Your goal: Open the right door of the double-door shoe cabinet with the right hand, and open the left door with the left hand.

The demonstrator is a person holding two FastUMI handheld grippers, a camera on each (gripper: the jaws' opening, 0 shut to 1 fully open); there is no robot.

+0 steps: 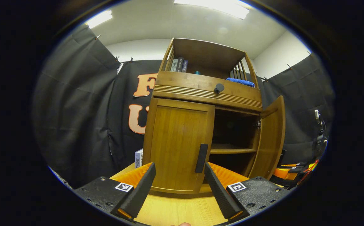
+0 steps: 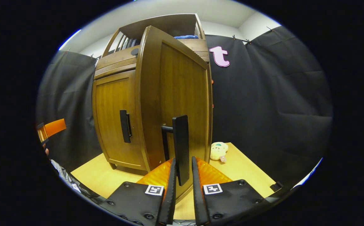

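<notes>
Two doors belong to the wooden shoe cabinet (image 1: 200,94), which stands on a pale wood table (image 1: 175,213) with black cloth walls all around and a white ceiling with bright lights above. We see the right gripper (image 2: 183,185) with its jaws close together around the right door handle (image 2: 180,147); we cannot tell if both fingers press on it. The right door (image 2: 175,94) is swung open just ahead of those jaws. The left gripper (image 1: 179,185) has its jaws wide apart and holds nothing. The left door (image 1: 178,144) is shut, right in front, its handle (image 1: 201,158) just above the right-hand jaw. Past the right jaws a small plush toy (image 2: 218,150) lies on the table. Books (image 1: 178,65) and a blue cloth (image 1: 240,82) sit on the top shelf.
</notes>
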